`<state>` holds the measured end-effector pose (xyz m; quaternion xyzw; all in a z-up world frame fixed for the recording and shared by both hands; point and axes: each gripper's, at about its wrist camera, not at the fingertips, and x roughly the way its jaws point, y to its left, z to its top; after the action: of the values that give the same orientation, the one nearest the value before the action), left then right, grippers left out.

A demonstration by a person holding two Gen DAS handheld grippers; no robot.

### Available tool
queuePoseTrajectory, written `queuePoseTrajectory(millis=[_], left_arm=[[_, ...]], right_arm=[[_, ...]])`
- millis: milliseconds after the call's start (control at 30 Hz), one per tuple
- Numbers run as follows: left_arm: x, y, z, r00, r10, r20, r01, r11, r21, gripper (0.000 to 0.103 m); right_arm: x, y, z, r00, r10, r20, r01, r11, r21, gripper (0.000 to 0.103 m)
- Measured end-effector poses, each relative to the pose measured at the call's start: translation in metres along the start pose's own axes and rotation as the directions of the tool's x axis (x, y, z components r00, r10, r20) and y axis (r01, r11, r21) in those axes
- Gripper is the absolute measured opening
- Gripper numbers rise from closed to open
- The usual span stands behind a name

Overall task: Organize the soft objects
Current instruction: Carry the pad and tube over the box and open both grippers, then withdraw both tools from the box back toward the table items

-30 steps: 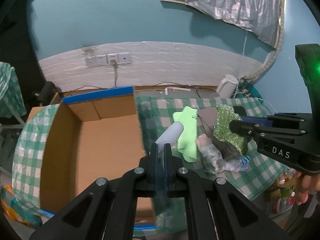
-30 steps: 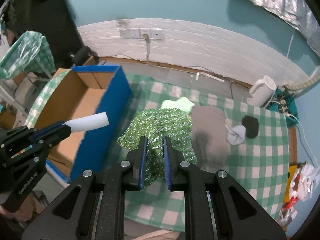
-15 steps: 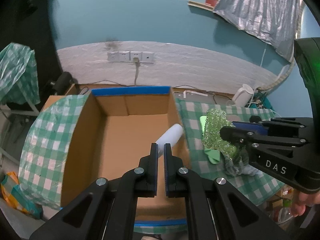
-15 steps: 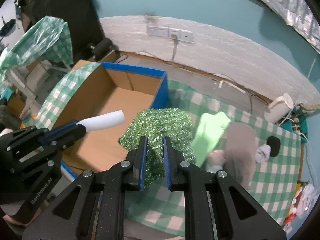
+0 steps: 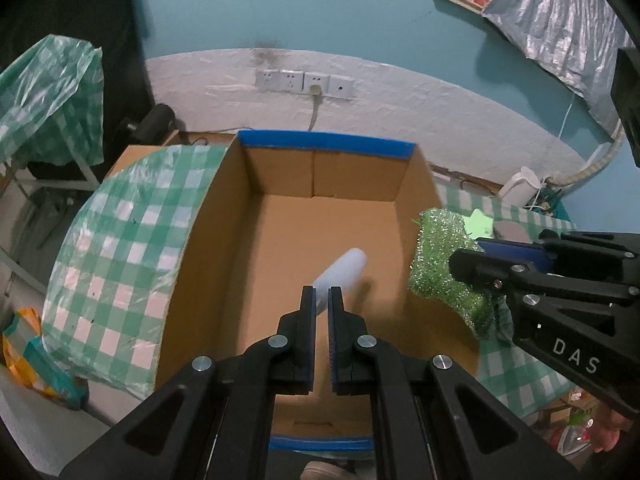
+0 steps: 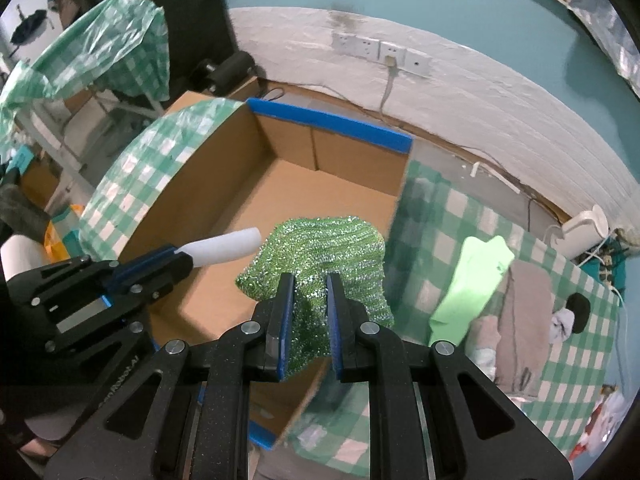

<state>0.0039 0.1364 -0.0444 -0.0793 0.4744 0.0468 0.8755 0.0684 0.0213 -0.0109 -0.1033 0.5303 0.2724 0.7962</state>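
Note:
My left gripper (image 5: 321,294) is shut on a white foam tube (image 5: 344,270) and holds it above the inside of the open cardboard box (image 5: 280,216). The tube also shows in the right wrist view (image 6: 224,246). My right gripper (image 6: 307,282) is shut on a sparkly green cloth (image 6: 328,248), held over the box's right wall (image 6: 400,196); the cloth shows in the left wrist view (image 5: 444,260) beside the box. A light green cloth (image 6: 472,280), a grey cloth (image 6: 520,312) and a black and white sock (image 6: 572,312) lie on the checked table (image 6: 448,216).
The box has blue tape on its rim (image 5: 324,146). A green checked plastic cover (image 5: 120,272) lies left of the box. A white kettle (image 6: 584,226) and cables stand at the table's far right. Wall sockets (image 5: 304,82) are behind the box.
Both grippers have swung left, from over the pile of cloths to the box. The tube is now over the box's inside and the green cloth at its right wall.

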Motion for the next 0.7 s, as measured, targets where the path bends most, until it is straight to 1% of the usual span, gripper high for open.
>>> queuePoseTrajectory(millis=[100, 167, 200, 267, 300, 333, 433, 500, 533, 567, 700], left_arm=[[0.001, 0.005, -0.001, 1.0, 0.012, -0.007, -0.013, 1.0, -0.006, 0.006], [0.0, 0.007, 0.0, 0.999, 0.04, 0.002, -0.04, 0.999, -0.006, 0.007], [0.0, 0.008, 0.0, 0.999, 0.051, 0.003, -0.051, 0.999, -0.007, 0.01], [0.0, 0.011, 0.0, 0.999, 0.051, 0.0, -0.051, 0.999, -0.014, 0.019], [0.0, 0.013, 0.0, 0.999, 0.048, 0.001, -0.048, 0.999, -0.021, 0.027], [0.0, 0.014, 0.001, 0.999, 0.049, 0.003, -0.049, 0.999, -0.025, 0.031], [0.002, 0.018, 0.002, 0.998, 0.063, -0.003, -0.063, 0.997, -0.035, 0.034], [0.003, 0.019, 0.002, 0.998, 0.065, -0.011, -0.066, 0.997, -0.043, 0.038], [0.002, 0.019, 0.002, 0.998, 0.064, -0.011, -0.065, 0.997, -0.045, 0.04], [0.002, 0.019, 0.002, 0.998, 0.064, -0.007, -0.064, 0.997, -0.046, 0.041], [-0.001, 0.015, 0.003, 0.998, 0.06, 0.005, -0.06, 0.998, -0.031, 0.045]], right_arm=[[0.007, 0.005, 0.001, 1.0, 0.005, -0.014, -0.005, 1.0, 0.0, 0.015], [0.012, 0.008, 0.002, 1.0, 0.013, -0.014, -0.013, 1.0, 0.001, 0.018], [0.013, 0.009, 0.002, 1.0, 0.011, -0.015, -0.01, 1.0, 0.002, 0.023], [0.016, 0.009, 0.003, 1.0, 0.008, -0.016, -0.008, 1.0, 0.01, 0.027], [0.017, 0.008, 0.003, 1.0, 0.007, -0.016, -0.007, 1.0, 0.013, 0.029], [0.017, 0.007, 0.003, 1.0, 0.01, -0.015, -0.009, 1.0, 0.015, 0.029], [0.015, 0.005, 0.003, 1.0, 0.004, -0.008, -0.004, 1.0, 0.021, 0.036], [0.013, 0.004, 0.002, 1.0, 0.002, 0.002, -0.002, 1.0, 0.021, 0.05], [0.011, 0.004, 0.002, 1.0, -0.004, 0.006, 0.003, 1.0, 0.022, 0.052], [0.011, 0.004, 0.002, 1.0, -0.007, 0.01, 0.007, 1.0, 0.022, 0.054], [0.005, 0.0, 0.001, 1.0, -0.001, 0.02, 0.0, 0.999, 0.033, 0.055]])
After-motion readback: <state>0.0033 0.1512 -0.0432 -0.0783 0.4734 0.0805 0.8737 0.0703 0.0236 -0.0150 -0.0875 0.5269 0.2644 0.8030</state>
